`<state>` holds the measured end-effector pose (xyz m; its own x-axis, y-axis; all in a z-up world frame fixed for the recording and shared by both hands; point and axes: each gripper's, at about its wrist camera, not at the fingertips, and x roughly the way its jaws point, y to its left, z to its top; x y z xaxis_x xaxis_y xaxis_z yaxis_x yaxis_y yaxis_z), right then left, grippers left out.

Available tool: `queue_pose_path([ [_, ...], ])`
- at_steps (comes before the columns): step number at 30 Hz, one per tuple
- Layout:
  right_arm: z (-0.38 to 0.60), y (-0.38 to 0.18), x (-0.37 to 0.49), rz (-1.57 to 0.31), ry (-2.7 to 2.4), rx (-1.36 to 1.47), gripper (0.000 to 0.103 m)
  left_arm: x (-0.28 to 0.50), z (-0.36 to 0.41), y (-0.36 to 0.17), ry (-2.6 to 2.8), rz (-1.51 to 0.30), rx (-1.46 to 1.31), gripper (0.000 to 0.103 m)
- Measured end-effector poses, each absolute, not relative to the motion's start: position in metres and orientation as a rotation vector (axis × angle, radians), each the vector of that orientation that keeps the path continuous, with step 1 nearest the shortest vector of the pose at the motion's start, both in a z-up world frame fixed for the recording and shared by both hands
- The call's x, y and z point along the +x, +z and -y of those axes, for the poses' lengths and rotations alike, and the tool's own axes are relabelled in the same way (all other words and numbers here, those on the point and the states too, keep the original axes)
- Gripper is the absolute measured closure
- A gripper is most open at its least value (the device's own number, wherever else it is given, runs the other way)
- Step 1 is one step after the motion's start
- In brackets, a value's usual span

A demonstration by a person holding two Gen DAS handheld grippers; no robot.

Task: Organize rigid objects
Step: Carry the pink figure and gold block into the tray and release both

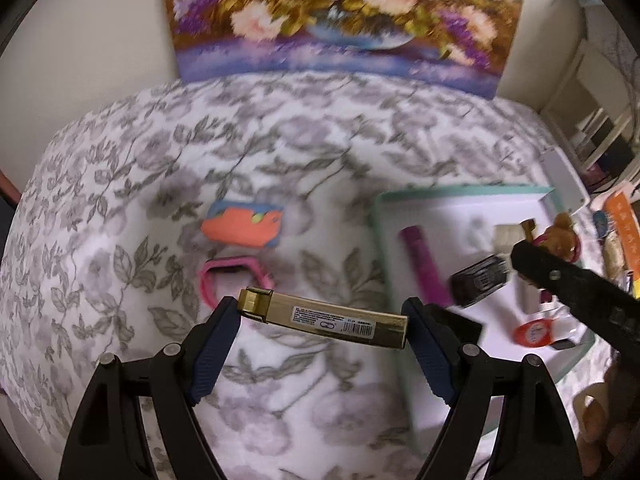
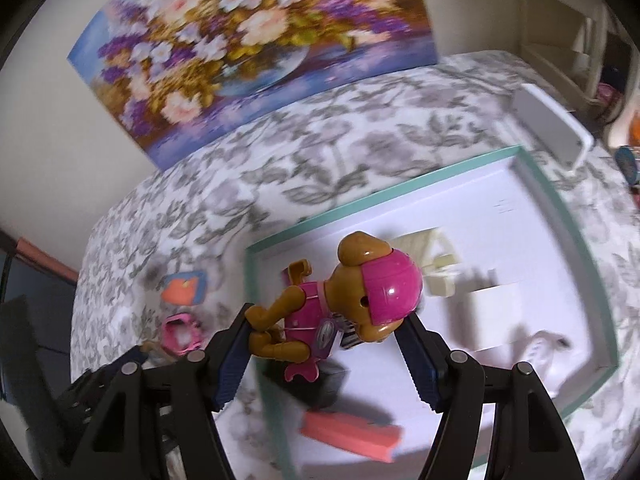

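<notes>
Currently: left gripper (image 1: 322,320) fingers clamp gold box (image 1: 324,316) end to end, above the bed (image 1: 120,208). Right gripper (image 2: 326,342) pinches toy dog (image 2: 340,300) over teal-rimmed tray (image 2: 568,216). Lower each level into bare tray floor before releasing.

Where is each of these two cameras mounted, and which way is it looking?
Left wrist: sits on the left gripper, looking down along its fingers at the gold box clamped between them; right gripper shows at the right.
Right wrist: sits on the right gripper, looking down at the toy dog it holds.
Both share the teal-rimmed tray, floral cloth and flower painting.
</notes>
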<state>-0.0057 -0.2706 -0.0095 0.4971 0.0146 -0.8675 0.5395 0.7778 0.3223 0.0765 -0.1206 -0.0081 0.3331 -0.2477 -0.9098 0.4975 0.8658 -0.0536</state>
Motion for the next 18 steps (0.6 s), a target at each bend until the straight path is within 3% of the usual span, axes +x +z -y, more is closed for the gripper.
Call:
queue_pose_path([
  [18,0.350,-0.024,-0.052,-1.028,-0.522,0.668,0.031,0.008,0.216,-0.013,-0.648,-1.023,0.453,0.019],
])
